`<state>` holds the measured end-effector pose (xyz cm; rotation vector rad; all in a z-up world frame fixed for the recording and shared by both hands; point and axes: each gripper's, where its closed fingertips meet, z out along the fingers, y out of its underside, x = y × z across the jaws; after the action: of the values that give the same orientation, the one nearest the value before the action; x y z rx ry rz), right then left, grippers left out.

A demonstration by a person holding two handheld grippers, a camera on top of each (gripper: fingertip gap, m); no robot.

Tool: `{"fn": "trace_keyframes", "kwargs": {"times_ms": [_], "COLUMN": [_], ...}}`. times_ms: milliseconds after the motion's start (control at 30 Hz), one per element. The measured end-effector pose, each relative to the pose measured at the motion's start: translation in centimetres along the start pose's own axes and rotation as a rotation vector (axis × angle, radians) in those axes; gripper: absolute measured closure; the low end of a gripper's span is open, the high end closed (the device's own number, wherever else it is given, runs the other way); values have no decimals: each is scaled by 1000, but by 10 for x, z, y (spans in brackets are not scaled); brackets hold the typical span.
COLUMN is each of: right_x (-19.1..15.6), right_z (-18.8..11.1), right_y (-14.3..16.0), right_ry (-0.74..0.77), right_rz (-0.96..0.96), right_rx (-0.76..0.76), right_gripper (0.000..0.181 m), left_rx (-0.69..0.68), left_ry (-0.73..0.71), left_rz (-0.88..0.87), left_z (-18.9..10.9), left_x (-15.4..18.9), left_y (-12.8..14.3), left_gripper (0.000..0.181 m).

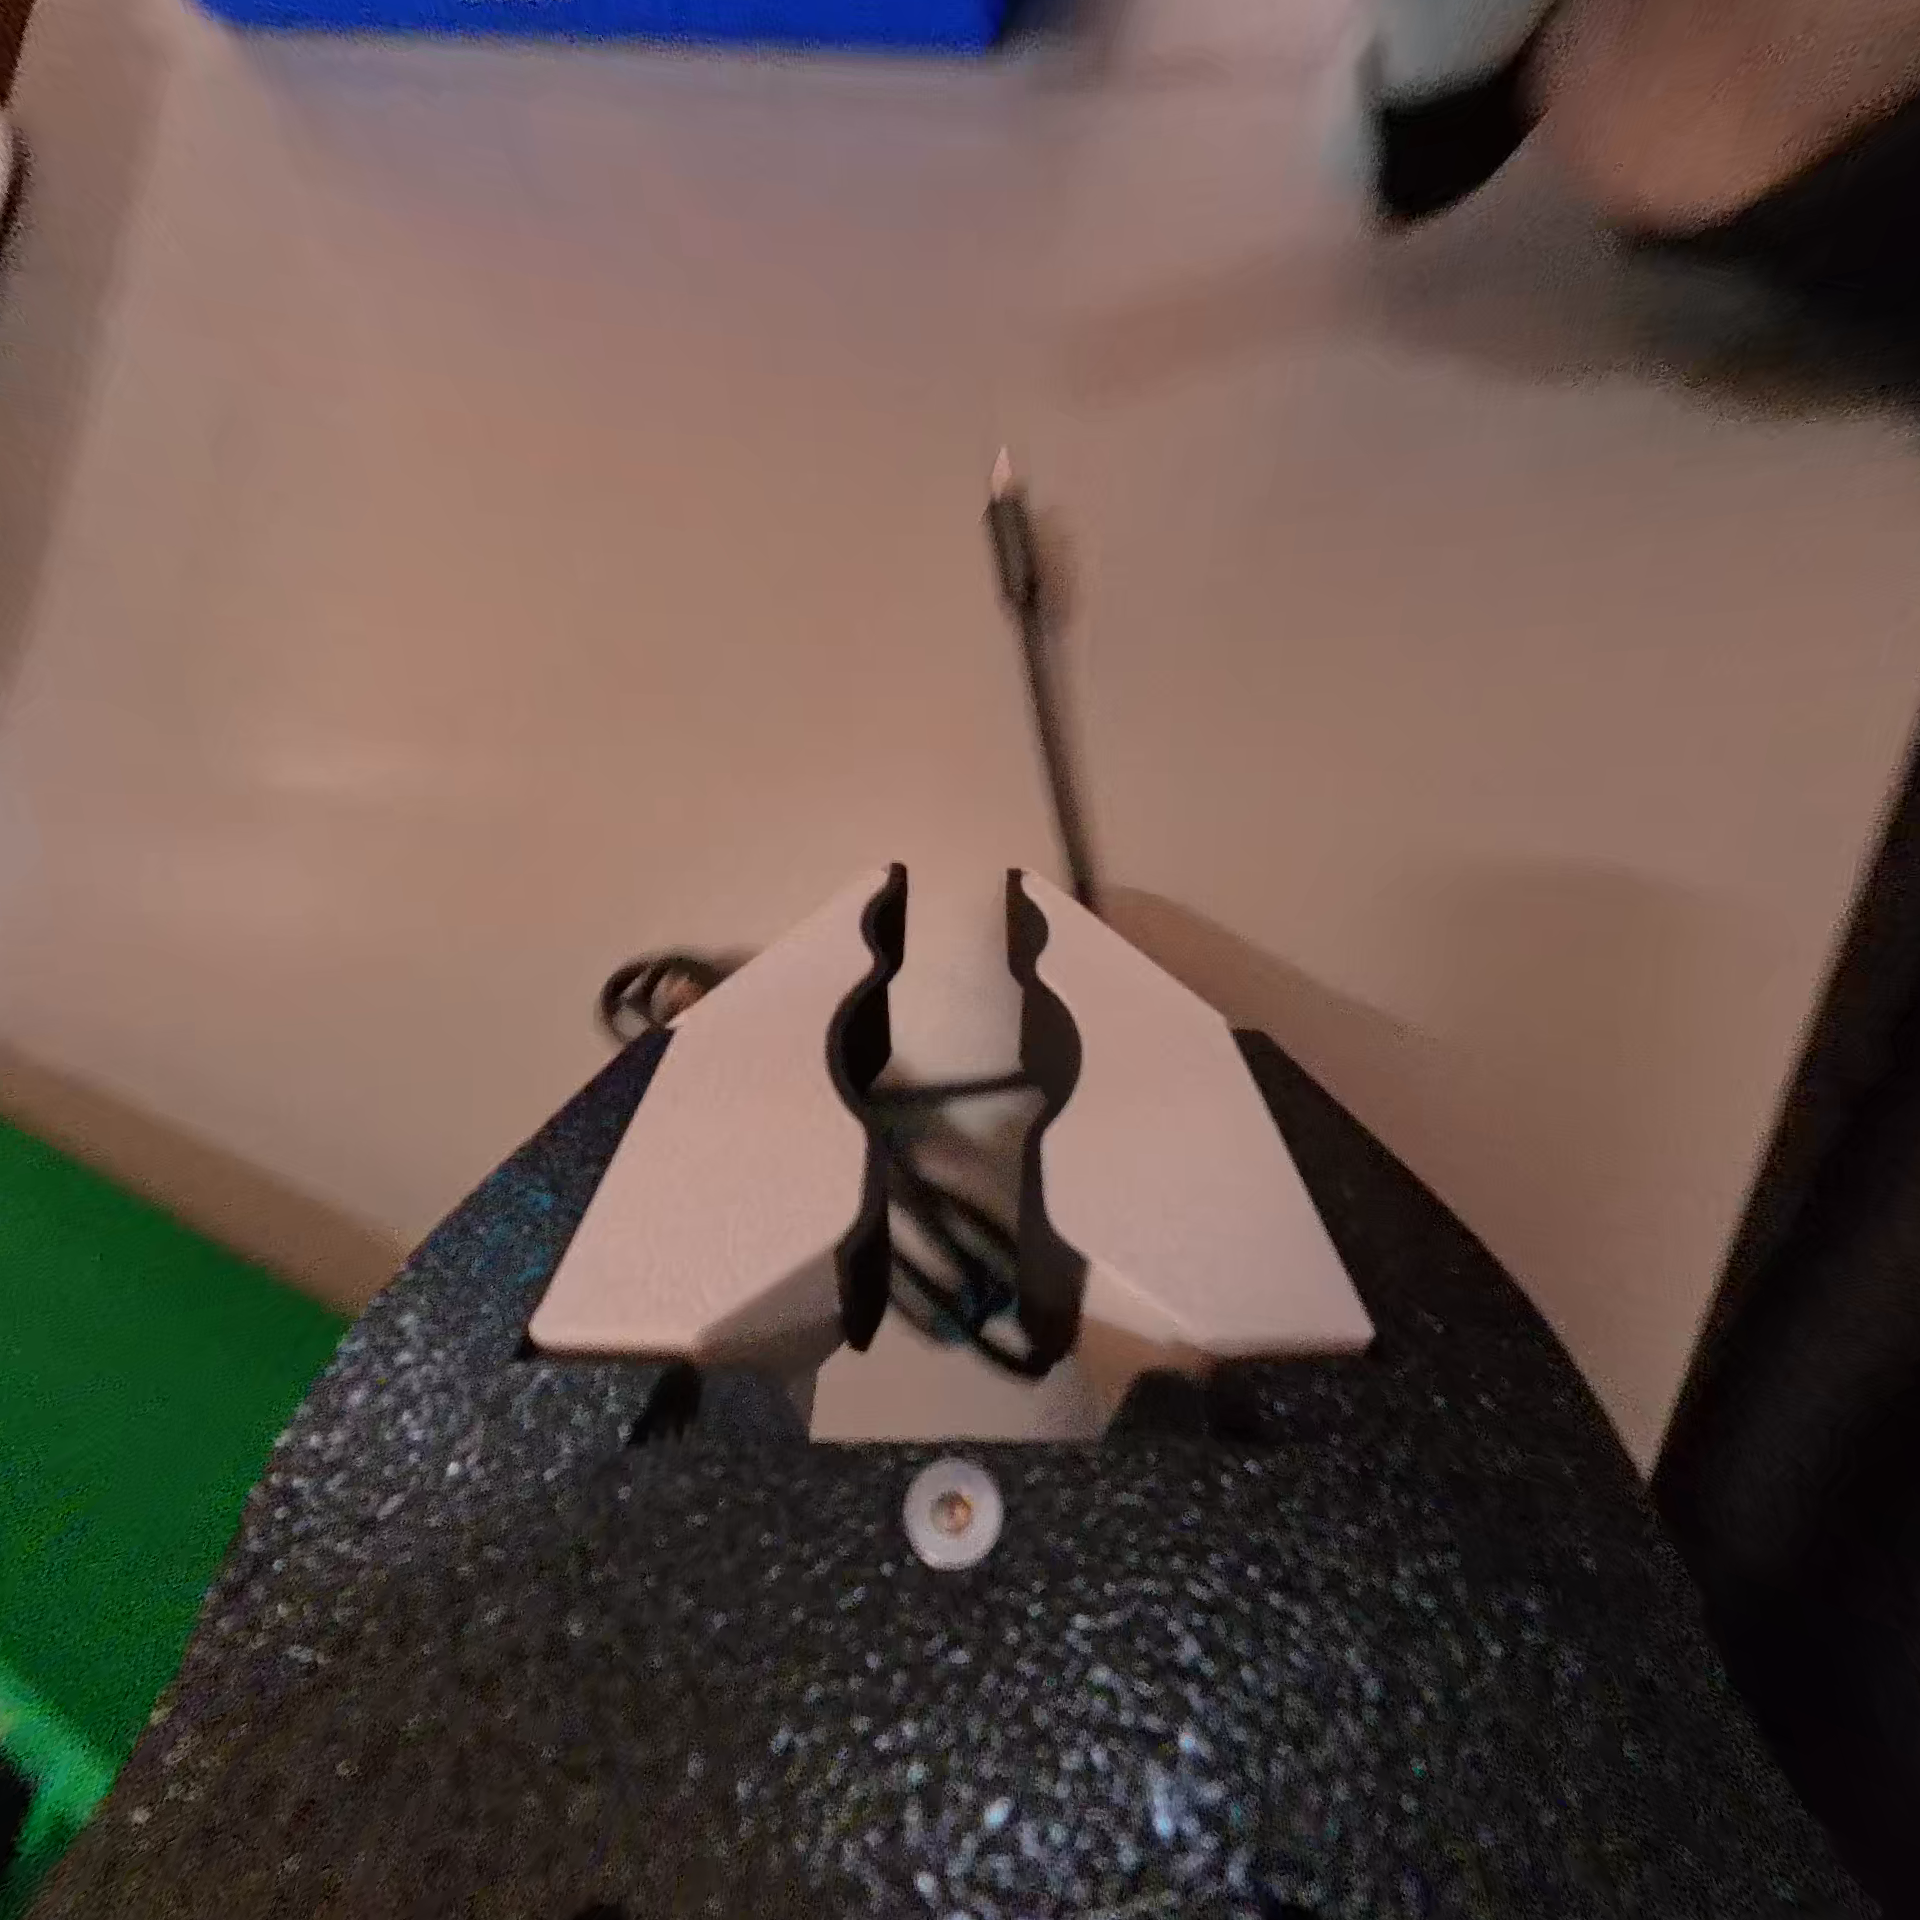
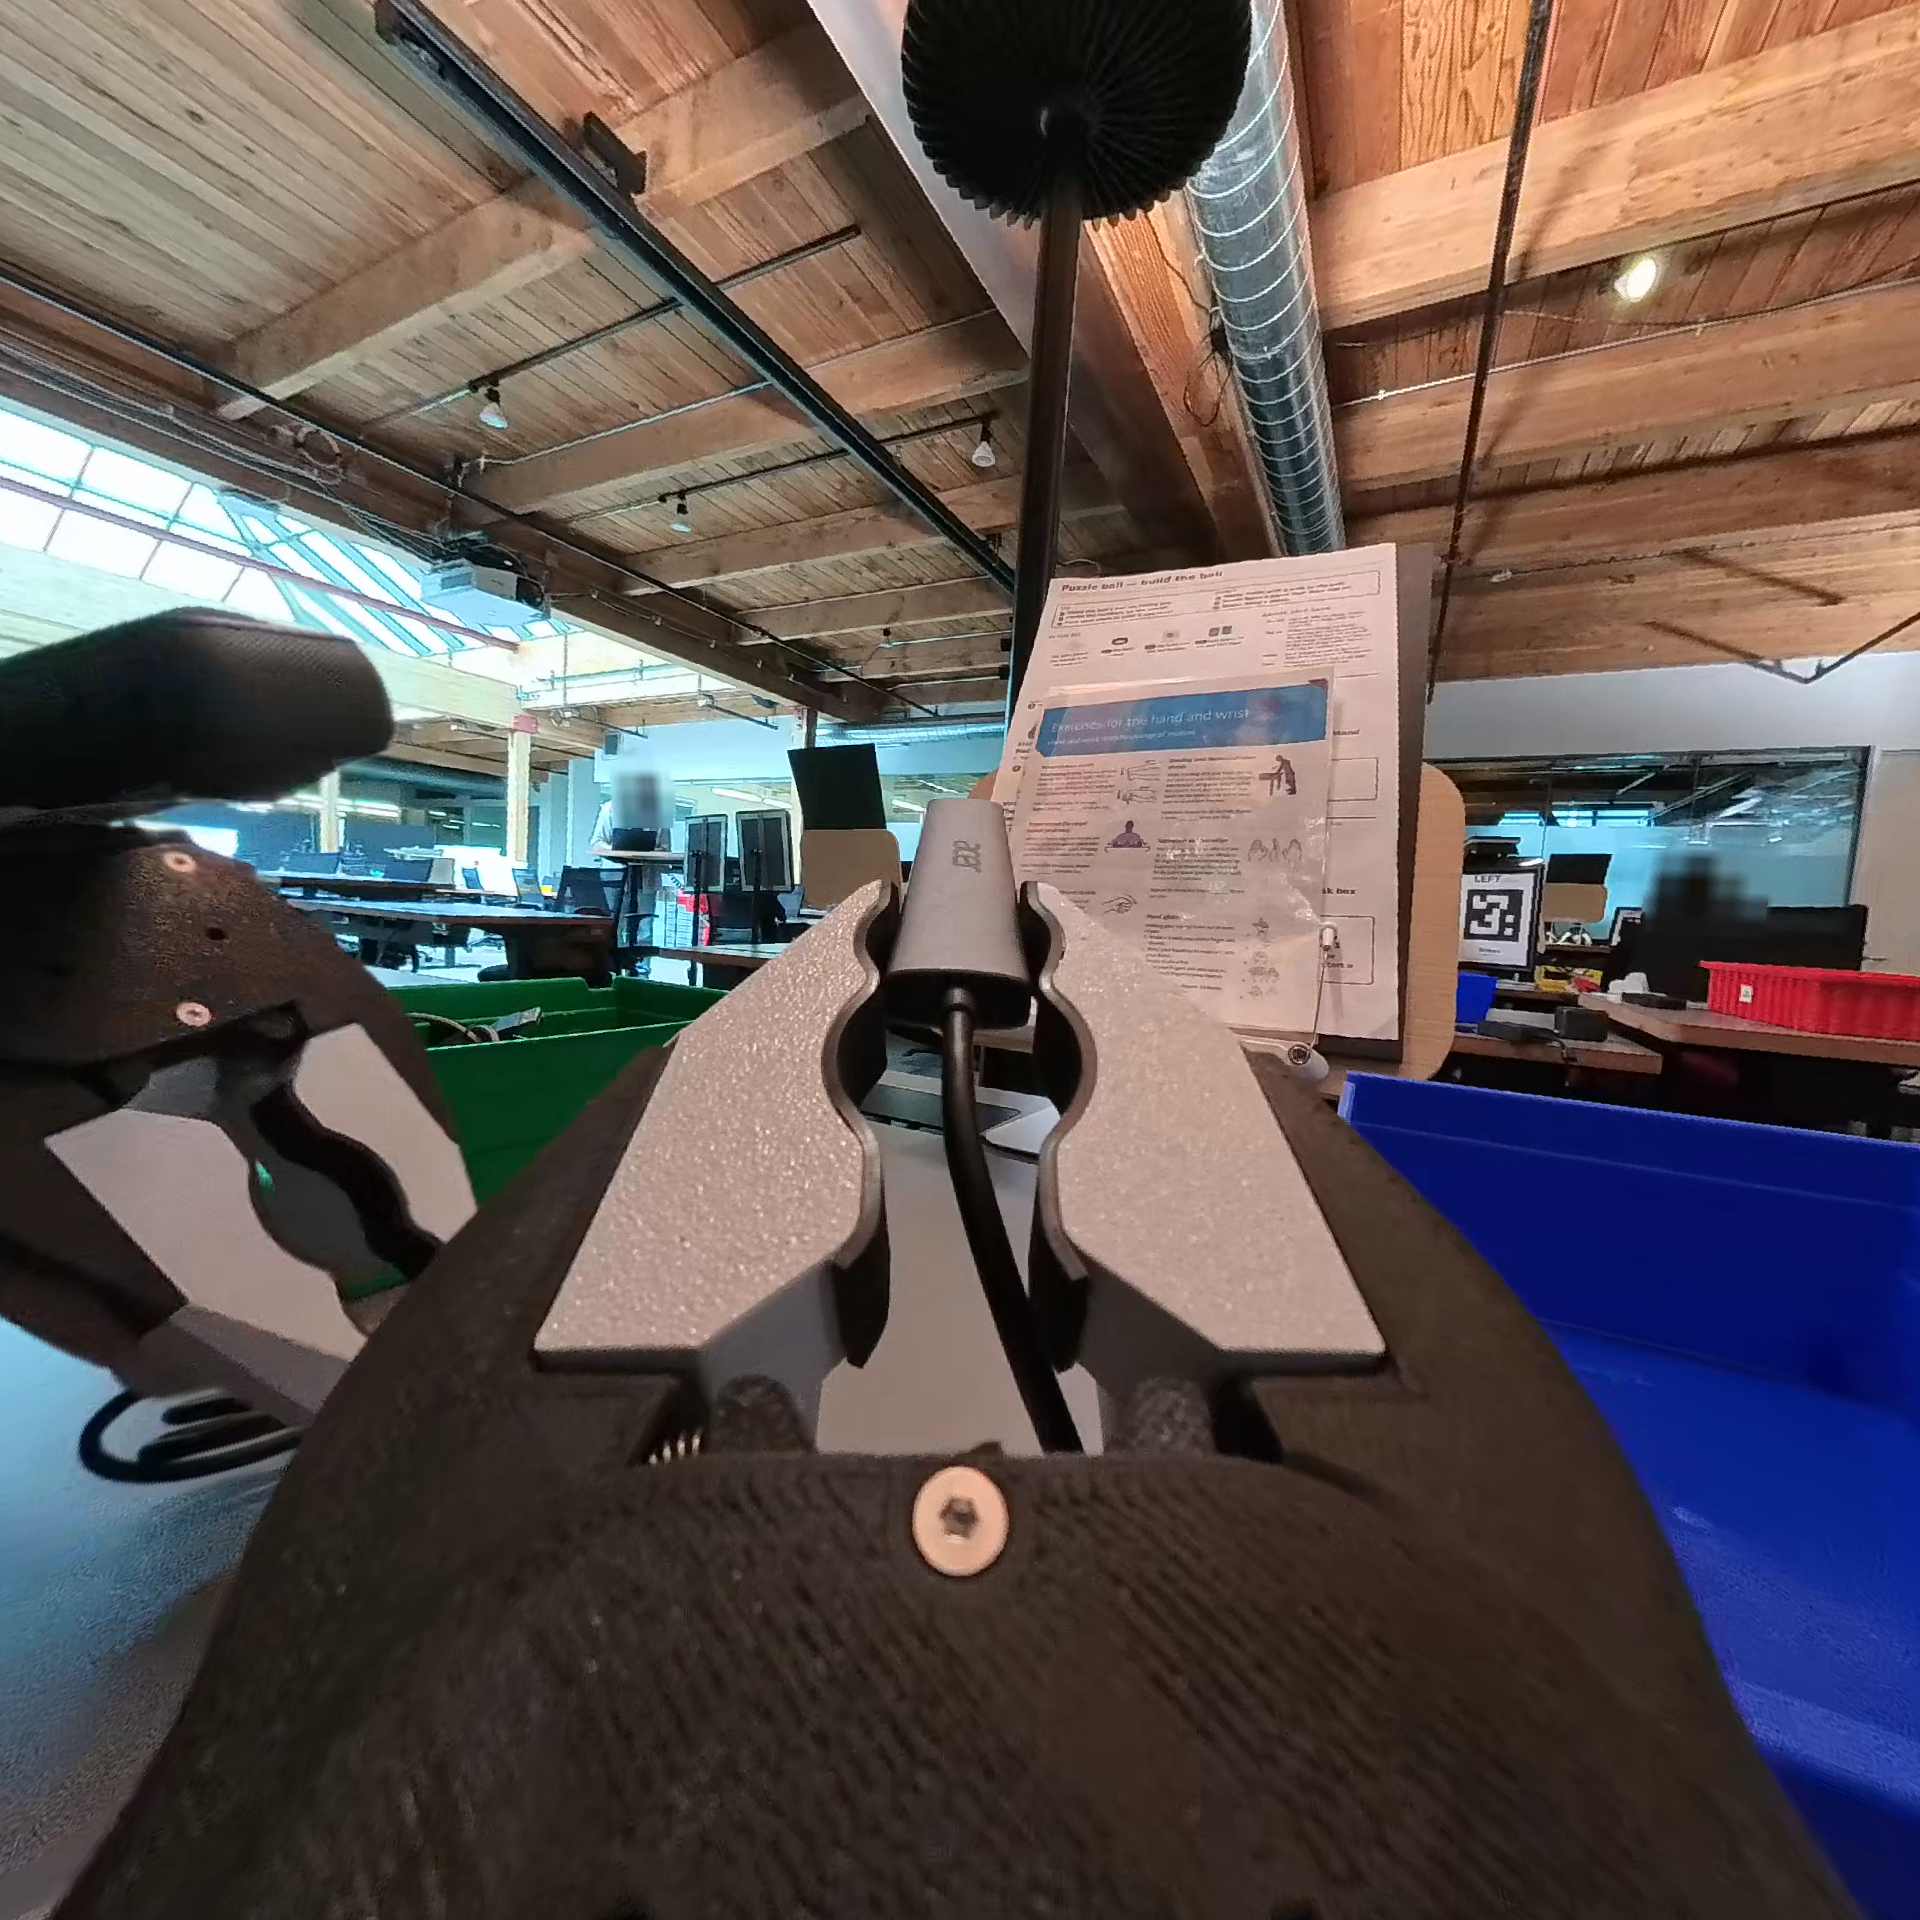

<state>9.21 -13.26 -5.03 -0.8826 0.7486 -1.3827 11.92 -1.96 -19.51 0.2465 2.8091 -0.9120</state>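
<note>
In the left wrist view my left gripper point(image 1: 954, 883) hangs over a pale table point(image 1: 520, 520), its jaws nearly closed on a bundle of coiled black cable point(image 1: 951, 1195). One cable strand point(image 1: 1039, 675) runs away from the tips to a small pointed plug end point(image 1: 1003, 478). In the right wrist view my right gripper point(image 2: 956, 899) is shut on a grey tapered connector point(image 2: 956, 862); its black cable point(image 2: 977, 1195) trails back between the fingers. The left gripper point(image 2: 291, 1174) shows at the left of that view, with cable loops point(image 2: 177, 1434) beneath it.
A green bin point(image 2: 540, 1049) stands behind the left gripper and shows in the left wrist view point(image 1: 125, 1351). A blue bin point(image 2: 1662, 1299) is close on the right; another blue edge point(image 1: 603, 21) is at the far side. Printed sheets point(image 2: 1195, 831) lean on a stand by a black pole point(image 2: 1049, 416). The tips of one gripper are about 20 cm away from the tips of the other.
</note>
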Motion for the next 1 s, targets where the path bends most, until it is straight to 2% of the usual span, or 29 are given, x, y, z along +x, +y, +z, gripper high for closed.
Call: {"fn": "trace_keyframes", "kwargs": {"times_ms": [33,100,233,367,500,700,867,1000], "right_x": [0,1,0,-2,-3,-3,-3,-2], "right_z": [0,0,0,1,0,0,0,0], "right_y": [0,0,2,2,2,2,2,3], "right_ry": [1,1,-2,-13,-15,-20,-21,-21], "right_rz": [0,3,0,-1,-1,8,11,20], "right_rx": [1,-1,-9,-12,-9,-11,-12,-13], "right_gripper": [160,160,160,160,160,159,159,159], "left_rx": [38,64,79,30,23,-40,-35,-8], "left_ry": [53,140,386,507,639,912,962,971], "left_rz": [-11,-57,-242,-320,-370,-527,-593,-663], "left_z": [5,19,37,47,48,45,49,52], "left_x": [8,16,25,25,34,46,41,38], "left_y": [-10,-19,-27,-22,-31,-41,-51,-54], "left_gripper": [162,155,153,154,153,153,150,163]}}
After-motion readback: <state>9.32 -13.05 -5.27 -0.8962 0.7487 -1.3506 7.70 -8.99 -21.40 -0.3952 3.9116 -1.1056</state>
